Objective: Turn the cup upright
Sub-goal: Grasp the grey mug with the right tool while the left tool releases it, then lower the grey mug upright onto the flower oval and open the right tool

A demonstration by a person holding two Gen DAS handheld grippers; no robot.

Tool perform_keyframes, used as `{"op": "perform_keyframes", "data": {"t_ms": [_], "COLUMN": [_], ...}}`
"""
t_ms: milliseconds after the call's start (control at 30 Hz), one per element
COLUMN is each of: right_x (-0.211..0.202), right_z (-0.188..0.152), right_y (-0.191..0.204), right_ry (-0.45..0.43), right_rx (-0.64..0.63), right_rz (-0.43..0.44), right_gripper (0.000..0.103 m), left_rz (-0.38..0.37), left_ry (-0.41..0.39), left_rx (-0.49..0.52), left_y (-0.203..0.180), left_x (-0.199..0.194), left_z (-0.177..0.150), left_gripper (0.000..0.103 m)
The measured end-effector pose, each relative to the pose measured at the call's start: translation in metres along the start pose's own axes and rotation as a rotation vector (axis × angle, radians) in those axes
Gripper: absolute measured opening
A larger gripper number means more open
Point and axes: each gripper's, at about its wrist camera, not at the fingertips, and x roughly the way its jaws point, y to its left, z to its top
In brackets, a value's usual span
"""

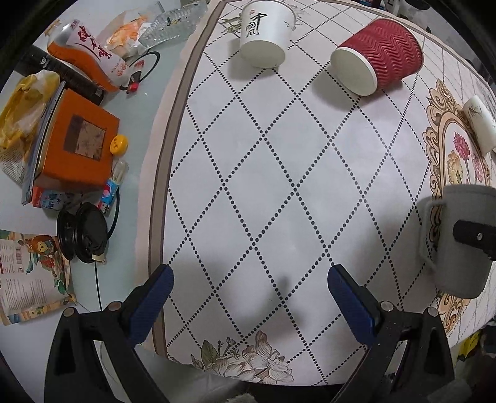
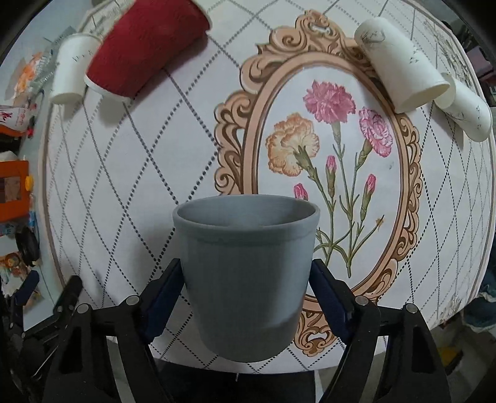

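My right gripper (image 2: pixel 246 279) is shut on a grey cup (image 2: pixel 246 272), held mouth up above the patterned tablecloth (image 2: pixel 155 161). The same grey cup (image 1: pixel 462 235), with a handle on its left, shows at the right edge of the left wrist view with a black finger (image 1: pixel 474 237) against it. My left gripper (image 1: pixel 249 294) is open and empty above the cloth's near edge. A red ribbed cup (image 1: pixel 378 55) and a white printed paper cup (image 1: pixel 265 34) lie on their sides at the far end.
Two white paper cups (image 2: pixel 403 65) (image 2: pixel 468 108) lie on their sides at the far right, another (image 2: pixel 73 68) beside the red cup (image 2: pixel 145 46). Left of the cloth lie an orange box (image 1: pixel 77 142), snack bags (image 1: pixel 90 52), a black cable reel (image 1: pixel 83 237) and a glass dish (image 1: pixel 169 26).
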Motion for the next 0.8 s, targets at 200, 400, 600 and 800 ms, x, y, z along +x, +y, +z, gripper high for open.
{"op": "perform_keyframes", "data": {"t_ms": [200, 400, 600, 800], "right_x": [-0.040, -0.075, -0.062, -0.034], "right_z": [-0.008, -0.001, 0.035, 0.035], "right_y": [-0.016, -0.025, -0.022, -0.007], "right_ry": [-0.170, -0.452, -0.621, -0.701], "right_rx": [0.006, 0.036, 0.065, 0.016], "right_rz": [0.008, -0.026, -0.027, -0.082], "right_gripper": [0.083, 0.083, 0.083, 0.083], "left_rz": [-0.007, -0.032, -0.013, -0.011], "left_ry": [0.031, 0.049, 0.036, 0.025], "left_rx": [-0.006, -0.018, -0.018, -0.009], "left_y": [-0.008, -0.020, -0.027, -0.029], "left_x": [0.005, 0.018, 0.030, 0.033], "left_z": [0.008, 0.028, 0.050, 0.053], "left_gripper": [0.102, 0.102, 0.102, 0.102]}}
